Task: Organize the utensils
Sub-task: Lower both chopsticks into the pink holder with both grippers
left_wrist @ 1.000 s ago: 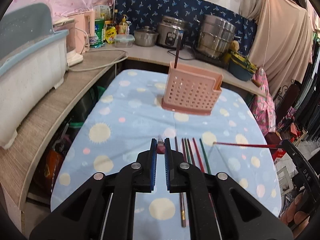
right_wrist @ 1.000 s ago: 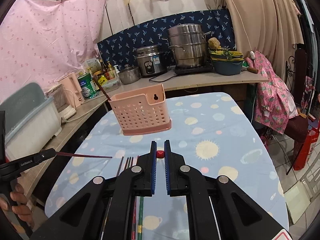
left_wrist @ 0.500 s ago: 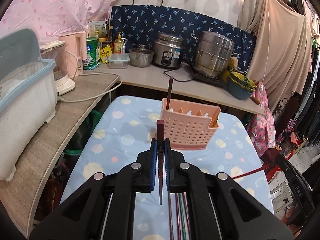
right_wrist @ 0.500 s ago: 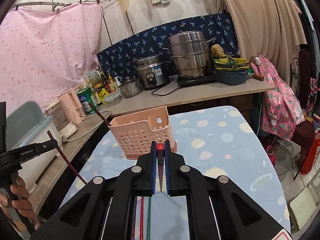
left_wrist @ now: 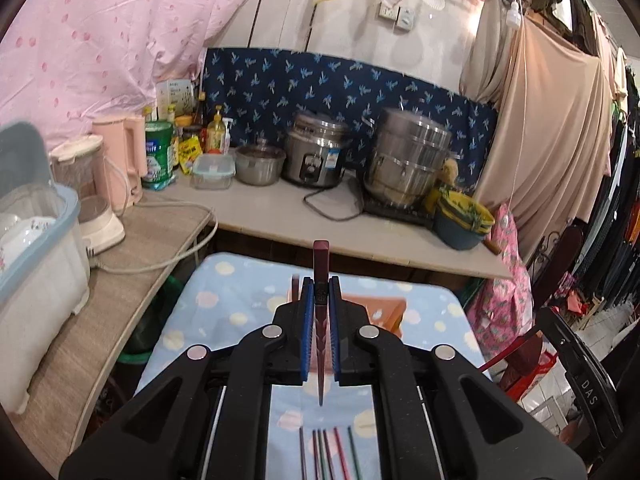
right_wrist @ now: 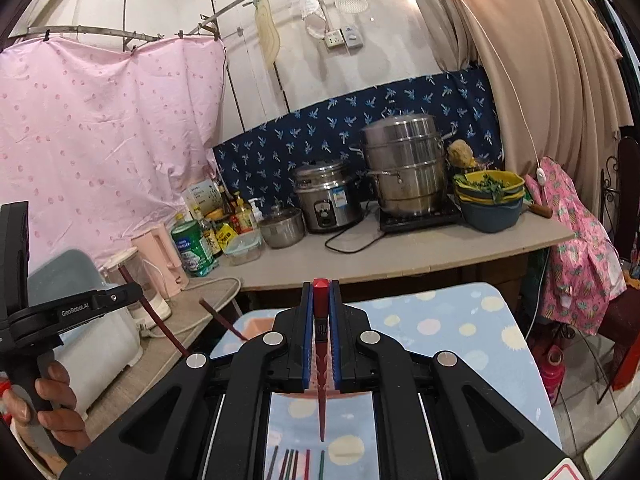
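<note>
Both grippers are raised above the table, which wears a pale blue cloth dotted with suns and circles, and each one is clamped on a chopstick. The left gripper grips a dark maroon chopstick between its blue pads, the square butt end standing up past the fingertips and the pointed end hanging down toward the cloth. The right gripper pinches a brighter red chopstick the same way, butt end up and tip down. Behind the fingers of both, the pink slotted holder sits on the cloth toward the far edge of the table, mostly hidden by the grippers; in the right wrist view a dark chopstick leans out of its left side. On the near part of the cloth a row of loose chopsticks lies side by side, dark, green and red ones among them. In the right wrist view the left gripper shows at the left edge, held by a bare hand with its maroon stick slanting downward. Beyond the table runs a worktop carrying a rice cooker, a tall steel steamer pot, a small steel pot, bottles and a stack of bowls.
</note>
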A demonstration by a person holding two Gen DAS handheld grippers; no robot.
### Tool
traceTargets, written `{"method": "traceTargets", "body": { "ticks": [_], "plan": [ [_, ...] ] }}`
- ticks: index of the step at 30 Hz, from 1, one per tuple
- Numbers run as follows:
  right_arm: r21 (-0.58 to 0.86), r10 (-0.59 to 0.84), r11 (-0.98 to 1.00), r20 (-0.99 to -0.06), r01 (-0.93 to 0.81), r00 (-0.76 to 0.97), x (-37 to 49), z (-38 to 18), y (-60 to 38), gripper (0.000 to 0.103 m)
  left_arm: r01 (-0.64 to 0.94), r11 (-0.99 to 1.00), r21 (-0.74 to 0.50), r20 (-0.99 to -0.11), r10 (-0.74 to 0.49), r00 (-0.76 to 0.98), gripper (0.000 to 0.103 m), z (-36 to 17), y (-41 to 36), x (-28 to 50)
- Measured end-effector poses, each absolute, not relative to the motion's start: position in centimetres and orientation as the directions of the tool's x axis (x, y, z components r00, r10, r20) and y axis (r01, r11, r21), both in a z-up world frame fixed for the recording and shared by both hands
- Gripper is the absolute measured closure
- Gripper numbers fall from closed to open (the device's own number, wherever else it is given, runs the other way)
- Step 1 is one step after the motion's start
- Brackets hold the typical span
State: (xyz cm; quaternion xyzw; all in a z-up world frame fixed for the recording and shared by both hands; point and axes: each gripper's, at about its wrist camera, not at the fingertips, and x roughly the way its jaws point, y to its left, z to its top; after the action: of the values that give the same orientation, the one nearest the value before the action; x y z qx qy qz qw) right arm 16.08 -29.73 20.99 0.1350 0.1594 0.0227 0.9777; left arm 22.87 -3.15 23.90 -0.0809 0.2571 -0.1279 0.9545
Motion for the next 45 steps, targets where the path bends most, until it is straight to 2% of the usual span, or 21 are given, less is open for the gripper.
{"method": "traceTargets", "body": {
  "ticks": [6, 11, 28, 34, 39, 42, 45],
  "plan": [
    [0.282, 0.081, 0.959, -0.201, -0.022, 0.976, 19.1, 25.2, -29.7, 0.096, 0.200, 0.954, -0.225, -0.375, -0.274, 0.885, 0.096, 28.1, -3.8, 25.0],
    [0.298, 0.080, 0.954, -0.176, -0.025, 0.981, 22.4, 26.5, -29.5, 0.096, 0.175, 0.963, -0.206, -0.343, -0.238, 0.909, 0.096, 28.7, -4.6, 27.4],
    [0.300, 0.095, 0.954, -0.356, 0.018, 0.930, 30.3, 18.7, -28.5, 0.096, 0.143, 0.968, -0.205, -0.476, -0.226, 0.850, 0.096, 21.9, -5.0, 32.9],
    [0.292, 0.090, 0.956, -0.375, 0.025, 0.923, 30.3, 17.6, -28.5, 0.092, 0.145, 0.966, -0.216, -0.500, -0.237, 0.833, 0.094, 20.7, -5.0, 33.0],
    [0.296, 0.090, 0.955, -0.362, 0.023, 0.928, 29.2, 18.1, -28.8, 0.087, 0.125, 0.968, -0.218, -0.499, -0.221, 0.838, 0.073, 20.4, -4.6, 32.5],
    [0.298, 0.088, 0.954, -0.349, 0.021, 0.933, 28.0, 18.5, -28.9, 0.080, 0.121, 0.970, -0.211, -0.493, -0.212, 0.844, 0.069, 20.6, -4.3, 31.6],
    [0.302, 0.097, 0.953, -0.346, 0.013, 0.933, 26.7, 18.6, -28.9, 0.079, 0.121, 0.972, -0.200, -0.495, -0.207, 0.844, 0.069, 20.6, -4.2, 30.6]
  ]
}}
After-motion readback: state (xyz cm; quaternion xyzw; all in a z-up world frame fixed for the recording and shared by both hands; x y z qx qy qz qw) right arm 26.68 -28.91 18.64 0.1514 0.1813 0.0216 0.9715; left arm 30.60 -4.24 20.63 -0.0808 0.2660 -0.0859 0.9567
